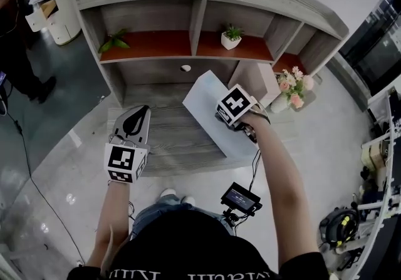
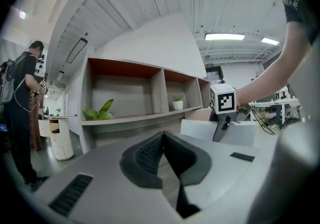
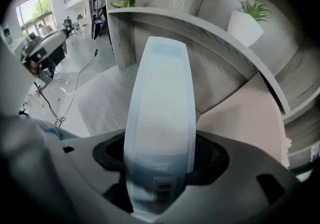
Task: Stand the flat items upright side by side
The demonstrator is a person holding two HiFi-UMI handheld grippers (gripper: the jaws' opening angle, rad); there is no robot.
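Right gripper (image 3: pixel 160 155): clamped on blue slab (image 3: pixel 161 118), one pad on each side of it.
Left gripper (image 2: pixel 162 144): closed on nothing, pad tips meeting. It is held level, off to the left and well apart from the slab.
Hidden: from the head view, marker cube (image 1: pixel 237 104) covers the right jaws and the gripped end of the slab. The forearm cuts off its near corner.
Hard to read: print on the slab by the jaws is blurred. Can't tell if the far end touches the base board (image 1: pixel 166 138).
Slab place: over the base board, in front of the shelf (image 1: pixel 200 28) lower bays.
Slab axis: the long axis runs straight out along the right jaws, far end toward the shelf. The narrow edge faces the right gripper view. A broad face shows from above, so it is tilted, not upright.
Pink slab (image 1: pixel 254 78): upright just right of the blue one. Its base is hidden behind the gripper.
Upper bays: leafy plant (image 1: pixel 114 41) on the left, potted plant (image 1: pixel 231 37) in the middle.
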